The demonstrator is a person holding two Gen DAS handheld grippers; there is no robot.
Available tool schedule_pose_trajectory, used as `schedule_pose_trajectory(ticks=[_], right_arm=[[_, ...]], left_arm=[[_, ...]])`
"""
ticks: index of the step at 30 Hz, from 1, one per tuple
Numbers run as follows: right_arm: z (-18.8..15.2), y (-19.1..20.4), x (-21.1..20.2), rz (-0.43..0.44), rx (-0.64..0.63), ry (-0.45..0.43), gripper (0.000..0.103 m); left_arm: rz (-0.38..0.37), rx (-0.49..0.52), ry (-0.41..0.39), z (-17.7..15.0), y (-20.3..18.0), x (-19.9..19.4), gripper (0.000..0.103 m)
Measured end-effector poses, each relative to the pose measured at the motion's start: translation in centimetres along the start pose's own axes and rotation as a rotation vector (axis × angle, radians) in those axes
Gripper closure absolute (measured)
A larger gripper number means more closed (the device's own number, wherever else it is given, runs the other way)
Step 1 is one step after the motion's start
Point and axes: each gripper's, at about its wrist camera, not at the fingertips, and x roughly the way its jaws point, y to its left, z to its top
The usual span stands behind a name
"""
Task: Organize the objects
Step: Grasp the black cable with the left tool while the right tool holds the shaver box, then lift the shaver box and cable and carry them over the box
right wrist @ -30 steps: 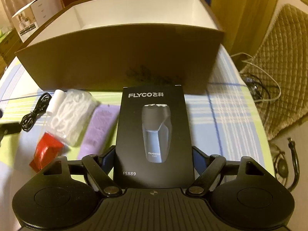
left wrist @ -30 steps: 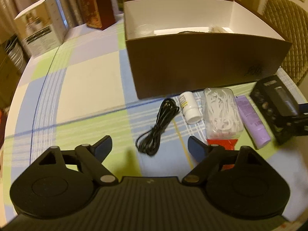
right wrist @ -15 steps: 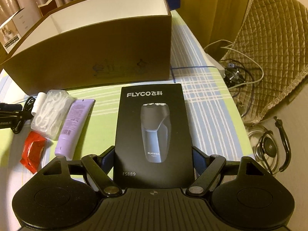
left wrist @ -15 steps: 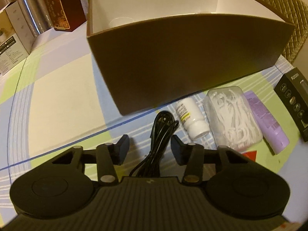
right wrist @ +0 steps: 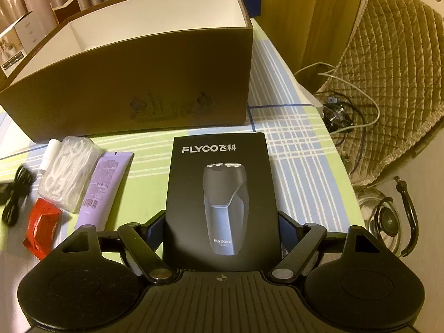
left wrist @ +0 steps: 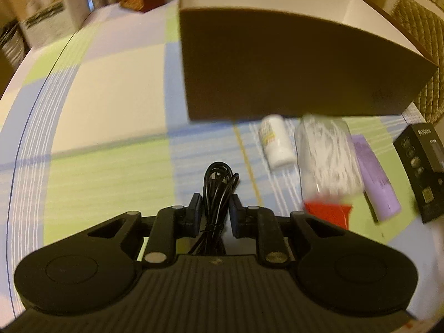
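My left gripper [left wrist: 216, 198] is closing its jaws onto a bundled black cable [left wrist: 219, 174], and both pads press its sides. The cable's loop sticks out ahead of the fingertips over the checked tablecloth. In the right wrist view that cable [right wrist: 16, 191] shows at the far left edge. My right gripper [right wrist: 222, 227] is shut on a black FLYCO shaver box [right wrist: 222, 183], one pad against each long side. The shaver box [left wrist: 424, 166] also shows at the right edge of the left wrist view. Just behind stands a large open brown cardboard box [right wrist: 138, 83] with white inner walls.
A white bottle [left wrist: 274, 144], a clear tub of floss picks [left wrist: 327, 155], a purple tube [left wrist: 374, 177] and a red packet [left wrist: 327, 211] lie in front of the brown box. Cartons [left wrist: 44, 14] stand at the far left. A quilted chair [right wrist: 388, 69], floor cables [right wrist: 338, 113] and a glass kettle [right wrist: 388, 219] lie beyond the table's right edge.
The left gripper came down over the black cable and its jaws closed on it. The right gripper kept its hold on the shaver box and shifted right, so the brown box slid left in its view.
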Motion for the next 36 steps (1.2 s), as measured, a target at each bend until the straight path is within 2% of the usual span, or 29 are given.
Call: schedule_pose_trajectory(ticks=[4,11,18,36], right_arm=[[0.3,0.1,0.5,-0.005,-0.011,0.000,0.025],[0.5,0.6,1.2,-0.019,-0.054,-0.018,0.027],[-1.2,0.6,-0.1,0.030,-0.057,-0.007,0.027],[-2.4,1.2,-5.5,0.122,-0.022,-0.094,0.027]], left_arm=[[0.013,-0.037,0.021,-1.8,-0.1,-1.4,0.086],[0.021,-0.063,0.023,-2.5,-0.1,-2.3,0.088],[0.019,-0.074,0.010,-3.1,-0.3,-3.1,0.088],[0.017,-0.084,-0.130,-2.4,-1.2,-8.4,0.088]])
